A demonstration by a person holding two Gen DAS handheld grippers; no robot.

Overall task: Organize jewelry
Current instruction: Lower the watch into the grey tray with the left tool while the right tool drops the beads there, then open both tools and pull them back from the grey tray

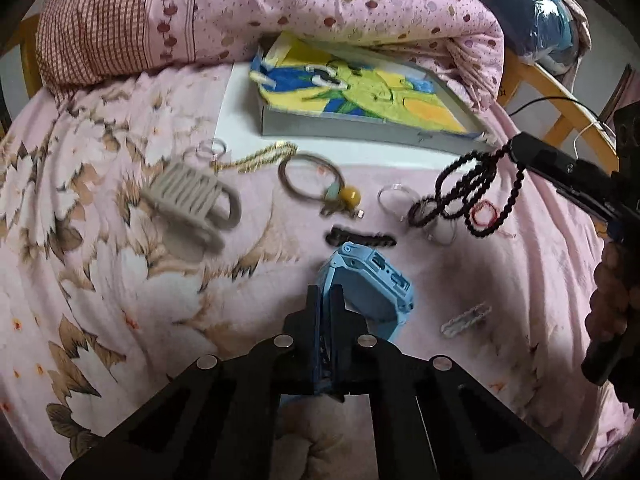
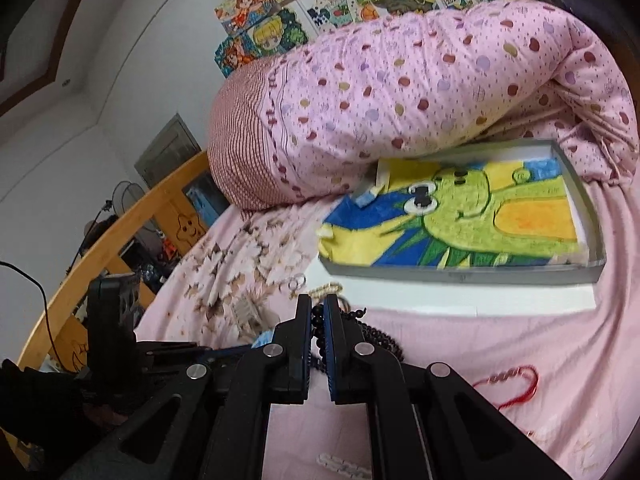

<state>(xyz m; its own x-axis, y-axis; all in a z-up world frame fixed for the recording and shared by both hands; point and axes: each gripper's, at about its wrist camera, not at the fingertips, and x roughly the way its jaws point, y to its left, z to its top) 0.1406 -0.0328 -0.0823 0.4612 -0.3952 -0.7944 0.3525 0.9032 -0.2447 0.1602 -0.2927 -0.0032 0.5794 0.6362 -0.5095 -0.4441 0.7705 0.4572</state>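
My left gripper (image 1: 325, 294) is shut on a blue watch (image 1: 370, 280) and holds it just above the pink bedsheet. My right gripper (image 2: 319, 306) is shut on a dark bead necklace (image 2: 376, 332); in the left wrist view the necklace (image 1: 472, 188) hangs in loops from that gripper (image 1: 516, 150) at the right. A shallow grey box (image 1: 360, 124) lined with a yellow-green drawing lies at the back; it also shows in the right wrist view (image 2: 460, 274). Loose on the sheet lie a grey hair claw (image 1: 192, 204), a gold chain (image 1: 260, 158), a key ring with a yellow bead (image 1: 316, 184) and clear rings (image 1: 394, 196).
A rolled pink dotted quilt (image 1: 320, 4) lies behind the box. A black hair clip (image 1: 360, 238), a red string loop (image 1: 484, 214) and a small pale clip (image 1: 466, 320) lie on the sheet. A wooden bed rail (image 2: 120, 240) runs along the left.
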